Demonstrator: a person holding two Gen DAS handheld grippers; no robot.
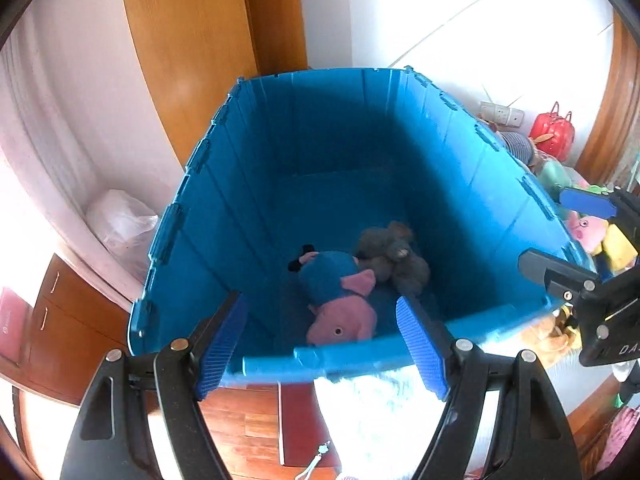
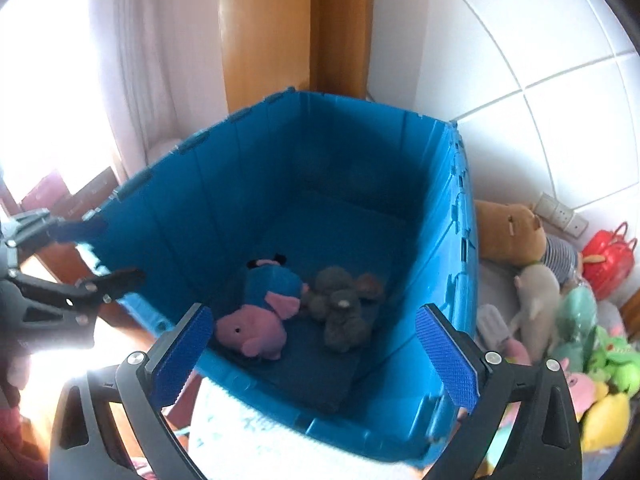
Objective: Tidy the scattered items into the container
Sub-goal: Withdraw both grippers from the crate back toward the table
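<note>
Lettering is scarce: only the white characters "DA" show on the black body of the right gripper [image 1: 568, 236] where it juts in at the edge of the left wrist view, the rest cut off. The landmark is the blue bin [image 2: 460, 240] — hard ribbed plastic, tall straight walls, a notched rim — standing by a white tiled wall [image 2: 520, 60] and a wooden post [image 2: 264, 40]. On the bin's floor lie two soft toys touching each other: a pink and blue plush [image 2: 260, 320] with a fuzzy round snout, and a grey plush [image 2: 340, 308], lumpy and matted. Outside the bin, against the tiled wall, sits a heap of other toys: a brown bear [image 2: 508, 232] in a striped top, a glossy red bag [image 2: 608, 256], and a yellow plush [image 2: 604, 420]. The left gripper [image 1: 320, 344] hangs above the bin's near rim, its blue ridged pads moderately apart with nothing between them. The right gripper's jaws stand wide — empty, touching nothing, over the bin's near corner.
</note>
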